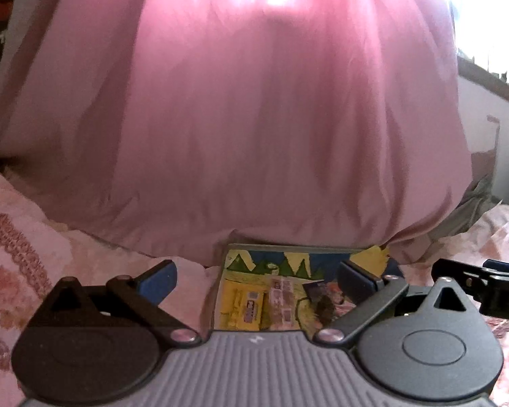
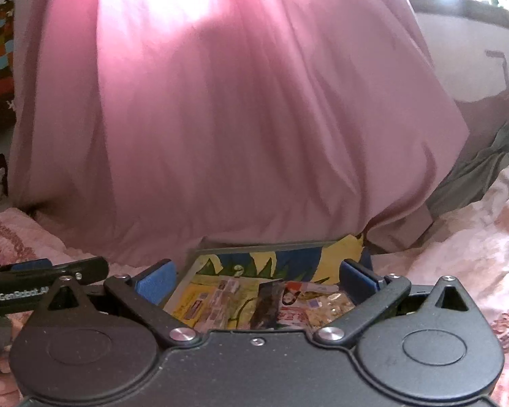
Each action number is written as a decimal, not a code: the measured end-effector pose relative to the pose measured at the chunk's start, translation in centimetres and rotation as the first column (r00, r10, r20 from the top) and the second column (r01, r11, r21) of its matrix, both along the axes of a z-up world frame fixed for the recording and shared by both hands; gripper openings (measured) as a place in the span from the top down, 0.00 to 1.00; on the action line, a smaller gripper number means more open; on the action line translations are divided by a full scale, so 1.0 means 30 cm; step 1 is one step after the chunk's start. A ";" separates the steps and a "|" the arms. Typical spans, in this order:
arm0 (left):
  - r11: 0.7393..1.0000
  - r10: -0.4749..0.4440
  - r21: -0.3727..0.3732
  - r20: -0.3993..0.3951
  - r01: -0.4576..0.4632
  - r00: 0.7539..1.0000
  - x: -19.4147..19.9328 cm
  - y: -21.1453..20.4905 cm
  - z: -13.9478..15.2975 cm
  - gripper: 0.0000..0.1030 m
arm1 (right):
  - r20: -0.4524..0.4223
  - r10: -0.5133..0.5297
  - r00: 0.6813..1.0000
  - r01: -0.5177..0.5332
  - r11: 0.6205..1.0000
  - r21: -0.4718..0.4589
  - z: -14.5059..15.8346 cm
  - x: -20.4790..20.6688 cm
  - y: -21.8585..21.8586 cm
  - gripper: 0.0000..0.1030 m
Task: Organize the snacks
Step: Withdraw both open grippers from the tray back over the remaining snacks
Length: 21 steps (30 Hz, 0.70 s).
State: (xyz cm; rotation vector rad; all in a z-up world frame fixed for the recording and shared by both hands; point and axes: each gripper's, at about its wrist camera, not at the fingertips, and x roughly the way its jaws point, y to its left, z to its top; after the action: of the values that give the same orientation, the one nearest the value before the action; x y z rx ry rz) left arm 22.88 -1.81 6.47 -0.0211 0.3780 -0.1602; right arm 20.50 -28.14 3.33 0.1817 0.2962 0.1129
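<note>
A colourful cartoon-printed box [image 1: 298, 261] lies on the bed below both grippers, and several snack packets rest inside it. A yellow packet [image 1: 241, 308] sits at its left, a brown-patterned one [image 1: 281, 302] beside it, and a dark packet [image 2: 264, 302] and a red-and-white packet [image 2: 298, 308] lie further right. My left gripper [image 1: 257, 279] hangs above the box, open, with nothing between its blue pads. My right gripper [image 2: 257, 278] is likewise open and empty above the box. Each gripper shows at the edge of the other's view: the right gripper [image 1: 482, 288] and the left gripper [image 2: 37, 281].
A large pink curtain [image 1: 254, 118] hangs down to the bed just behind the box. Pink floral bedding [image 1: 20, 237] spreads on both sides. A bright window [image 1: 485, 17] is at the upper right. A grey cloth [image 2: 475, 176] lies at the curtain's right foot.
</note>
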 end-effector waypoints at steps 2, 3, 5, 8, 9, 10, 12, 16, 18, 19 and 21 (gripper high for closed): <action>1.000 0.004 -0.016 0.010 -0.004 1.000 -0.058 0.017 0.006 0.00 | 0.010 -0.005 1.000 0.005 1.000 -0.012 0.009 -0.047 -0.001 0.01; 1.000 0.005 -0.022 0.015 -0.005 1.000 -0.090 0.026 0.011 0.00 | 0.017 -0.010 1.000 0.011 1.000 -0.016 0.015 -0.075 -0.002 0.01; 1.000 0.008 -0.027 0.024 -0.008 1.000 -0.150 0.040 0.012 0.00 | 0.021 -0.017 1.000 0.018 1.000 -0.013 0.019 -0.122 -0.008 0.01; 0.999 0.026 -0.029 0.030 -0.025 0.999 -0.229 0.055 0.009 0.00 | 0.016 -0.014 1.000 0.014 1.000 -0.012 0.011 -0.183 -0.008 0.01; 0.999 0.031 -0.030 0.028 -0.030 0.999 -0.253 0.060 0.007 0.00 | 0.012 -0.014 1.000 0.014 1.000 -0.018 0.004 -0.199 -0.005 0.01; 0.999 0.034 -0.031 0.026 -0.034 0.999 -0.279 0.066 0.004 0.00 | 0.010 -0.015 1.000 0.016 1.000 -0.026 -0.002 -0.219 0.001 0.01; 0.999 0.041 -0.026 0.016 -0.041 0.999 -0.326 0.076 -0.006 0.00 | 0.006 -0.015 1.000 0.015 0.999 -0.047 -0.017 -0.266 0.010 0.01; 0.999 0.054 -0.001 -0.003 -0.054 0.999 -0.407 0.092 -0.036 0.00 | -0.005 -0.008 1.000 0.007 0.996 -0.090 -0.044 -0.333 0.038 0.01; 0.998 0.061 0.005 -0.022 -0.061 0.998 -0.441 0.098 -0.053 0.00 | -0.011 -0.007 1.000 0.006 0.995 -0.100 -0.055 -0.363 0.051 0.01; 0.998 0.064 0.004 -0.030 -0.064 0.998 -0.457 0.101 -0.060 0.00 | -0.014 -0.004 1.000 0.003 0.995 -0.103 -0.060 -0.380 0.056 0.01; 0.998 0.067 0.002 -0.048 -0.067 0.997 -0.487 0.107 -0.076 0.00 | -0.020 -0.001 1.000 -0.001 0.994 -0.108 -0.070 -0.409 0.067 0.01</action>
State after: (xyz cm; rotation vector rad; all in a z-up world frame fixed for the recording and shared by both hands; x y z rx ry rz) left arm 8.28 1.39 4.19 -0.0375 0.4243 -0.0935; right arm 8.22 -26.12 1.23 0.0752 0.3218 0.0951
